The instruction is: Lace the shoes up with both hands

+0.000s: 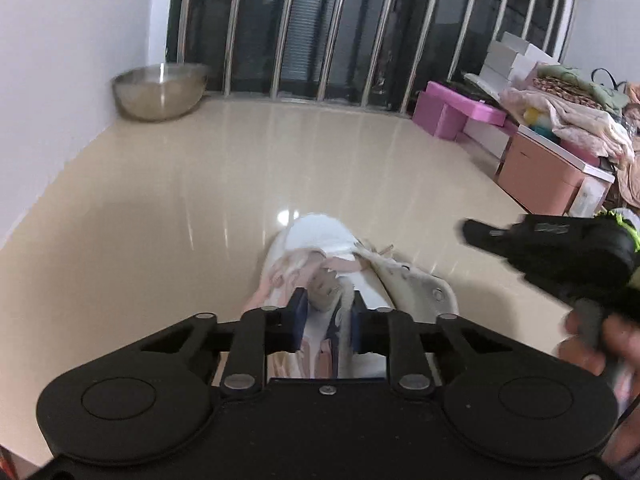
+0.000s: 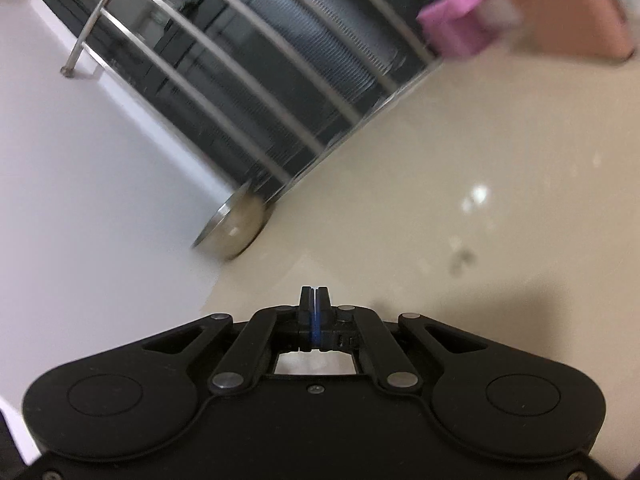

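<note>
Shoe [image 1: 320, 276] sits amid open floor [image 1: 160, 200], between left fingers [image 1: 298, 312].

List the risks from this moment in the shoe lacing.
1. The left gripper straddles the shoe with its jaws apart; closing here may pinch the tongue or collar instead of a lace.
2. The right gripper is shut, empty and aimed at bare floor; its blurred view makes regrasping harder.

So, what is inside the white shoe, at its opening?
Inside the white shoe, pink and pale crumpled stuffing, maybe paper, fills the opening, next to a loose lace end. The left tongs sit open over the opening and hide what lies deeper.
</note>
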`<state>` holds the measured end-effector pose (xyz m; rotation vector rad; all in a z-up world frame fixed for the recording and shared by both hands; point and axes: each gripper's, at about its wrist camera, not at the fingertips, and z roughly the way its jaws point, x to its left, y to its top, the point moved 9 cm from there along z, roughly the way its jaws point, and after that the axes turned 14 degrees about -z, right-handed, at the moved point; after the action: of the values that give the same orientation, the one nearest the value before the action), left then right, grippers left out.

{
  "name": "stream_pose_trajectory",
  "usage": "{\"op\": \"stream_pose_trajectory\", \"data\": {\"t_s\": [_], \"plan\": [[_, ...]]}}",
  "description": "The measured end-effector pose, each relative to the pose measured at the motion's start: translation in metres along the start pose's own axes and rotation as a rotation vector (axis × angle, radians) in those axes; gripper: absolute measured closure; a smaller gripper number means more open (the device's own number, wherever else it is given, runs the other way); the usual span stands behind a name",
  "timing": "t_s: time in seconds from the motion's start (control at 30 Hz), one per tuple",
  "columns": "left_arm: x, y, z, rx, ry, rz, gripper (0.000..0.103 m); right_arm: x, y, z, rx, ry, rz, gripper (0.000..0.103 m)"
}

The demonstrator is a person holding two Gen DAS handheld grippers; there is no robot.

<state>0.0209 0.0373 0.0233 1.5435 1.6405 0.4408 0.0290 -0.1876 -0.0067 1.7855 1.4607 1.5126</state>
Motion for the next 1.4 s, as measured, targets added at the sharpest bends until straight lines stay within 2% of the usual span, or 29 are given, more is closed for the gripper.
{"op": "stream_pose_trajectory", "data": {"t_s": [0.03,0.13,0.17,0.23,0.3,0.4,0.43,0.47,0.63,0.77,0.97,1.03,1.1,1.13,1.2,1.27,1.4], "plan": [[0.0,0.0,0.001,-0.002,-0.002,0.008,0.085,-0.008,0.006,-0.006,-0.012,-0.019,-0.019,0.103],[-0.002,0.0,0.002,-0.009,-0.012,0.023,0.085,0.002,0.002,0.008,0.137,0.077,-0.124,0.098],[-0.003,-0.001,0.002,-0.012,-0.015,0.023,0.085,0.007,-0.002,0.015,0.164,0.127,-0.086,0.097],[-0.004,-0.003,0.001,-0.02,-0.014,0.017,0.086,0.016,-0.009,0.026,0.195,0.226,0.011,0.084],[-0.005,-0.004,0.001,-0.027,-0.011,0.015,0.086,0.026,-0.016,0.04,0.214,0.254,0.068,0.083],[-0.007,-0.005,0.0,-0.035,-0.006,0.023,0.086,0.035,-0.024,0.057,0.243,0.254,0.1,0.085],[-0.007,-0.005,0.0,-0.037,-0.007,0.029,0.086,0.036,-0.025,0.06,0.235,0.254,0.111,0.096],[-0.007,-0.006,0.0,-0.038,-0.008,0.034,0.086,0.037,-0.025,0.063,0.228,0.254,0.122,0.103],[-0.006,0.0,0.001,-0.045,0.006,0.085,0.085,0.01,-0.014,0.041,0.156,0.134,0.102,0.103],[-0.003,0.002,-0.003,-0.06,0.073,0.168,0.084,-0.021,-0.001,0.019,0.089,0.02,0.08,0.103],[0.009,0.006,-0.001,-0.074,0.063,0.136,0.083,-0.114,0.041,-0.065,-0.071,-0.322,-0.161,0.103],[0.012,0.009,0.001,-0.083,0.057,0.117,0.083,-0.132,0.044,-0.083,-0.067,-0.371,-0.242,0.103],[0.015,0.011,0.003,-0.096,0.054,0.101,0.083,-0.135,0.041,-0.089,-0.02,-0.313,-0.31,0.101],[0.015,0.011,0.003,-0.098,0.051,0.096,0.083,-0.129,0.038,-0.09,0.009,-0.278,-0.359,0.096],[0.015,0.011,0.003,-0.103,0.042,0.088,0.083,-0.101,0.034,-0.086,0.03,-0.214,-0.486,0.093],[0.015,0.01,0.003,-0.111,0.042,0.094,0.084,-0.059,0.026,-0.077,0.049,-0.083,-0.623,0.081],[0.014,0.009,0.003,-0.117,0.059,0.131,0.084,0.023,-0.005,-0.036,0.089,0.179,-0.882,0.08]]}}
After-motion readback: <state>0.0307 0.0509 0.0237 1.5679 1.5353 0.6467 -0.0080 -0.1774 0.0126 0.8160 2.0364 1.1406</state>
